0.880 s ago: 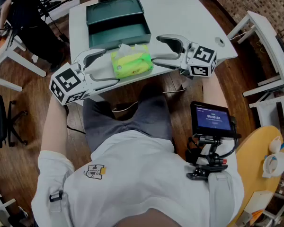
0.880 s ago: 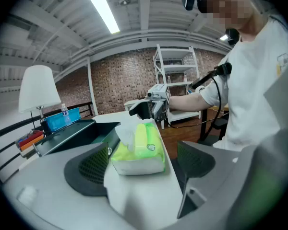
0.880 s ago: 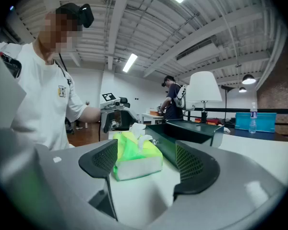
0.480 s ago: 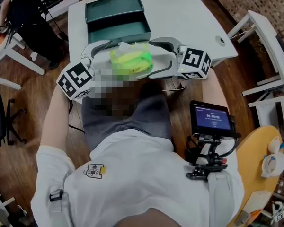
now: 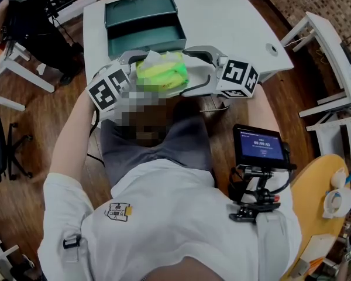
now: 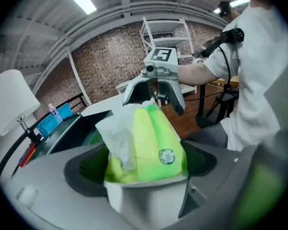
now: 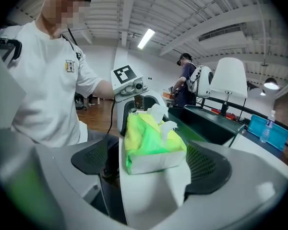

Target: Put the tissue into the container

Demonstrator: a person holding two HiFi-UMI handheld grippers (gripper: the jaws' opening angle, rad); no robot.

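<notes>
Head view: green tissue pack [image 5: 159, 75] at the near edge of the white tabletop [image 5: 234, 22], just short of the dark green container [image 5: 145, 22], not yet inside.
Left hand-held gripper [image 6: 143, 169]: spread wide, straddling one end of the pack, no squeeze evident.
Right hand-held gripper [image 7: 151, 164]: spread wide around the opposite end, gap beside one pad.
Risk: likely slide off the tabletop edge if nudged rather than clamped; possible sag or twist of the soft pack under uneven clamping; loose top sheet [image 6: 117, 133] apt to snag.
Surface: smooth, white, little friction likely.
Room: wooden floor [image 5: 23, 174], brick wall [image 6: 105, 66], another person [image 7: 186, 83] behind.
</notes>
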